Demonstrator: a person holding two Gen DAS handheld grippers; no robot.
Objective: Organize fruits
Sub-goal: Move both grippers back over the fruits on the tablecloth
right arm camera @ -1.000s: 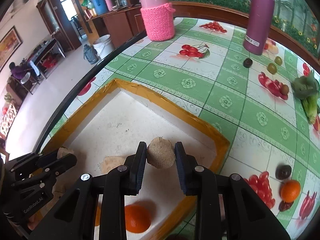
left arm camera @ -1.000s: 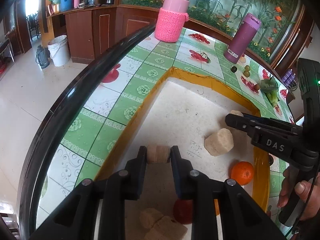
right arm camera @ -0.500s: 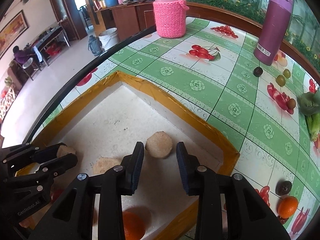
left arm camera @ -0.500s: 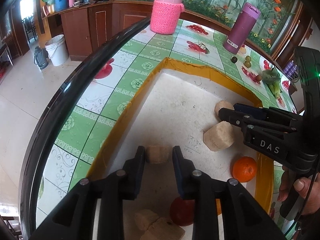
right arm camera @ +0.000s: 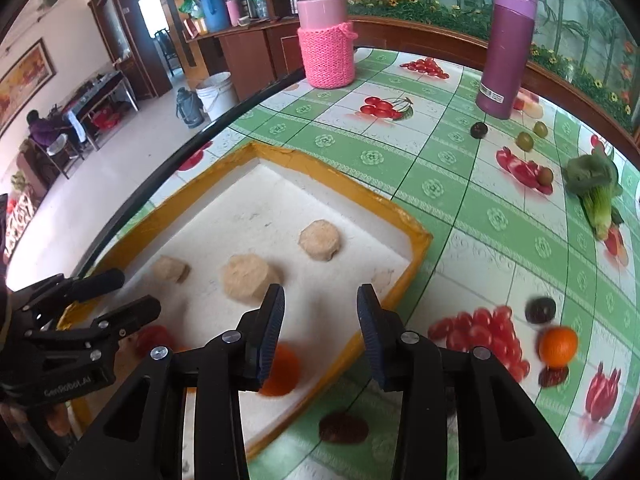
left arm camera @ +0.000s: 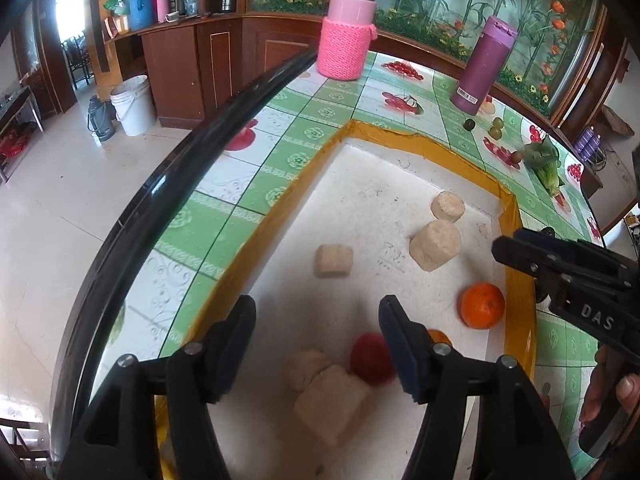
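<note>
Both tongs empty, jaws opening: left gripper (left arm camera: 316, 334), right gripper (right arm camera: 318, 326). Beige peeled chunks (left arm camera: 333, 261) lie released mid-frame in yellow-rimmed white foam tray (left arm camera: 404, 142), presumably sorted there.

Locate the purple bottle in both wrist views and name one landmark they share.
Left wrist view: the purple bottle stands upright at upper right on the green tablecloth, beyond the far corner of the yellow-rimmed tray.
Right wrist view: the purple bottle stands upright at top right, far beyond the tray.
Shared landmark: the pink knit-sleeved jar, left of the bottle in both.
</note>
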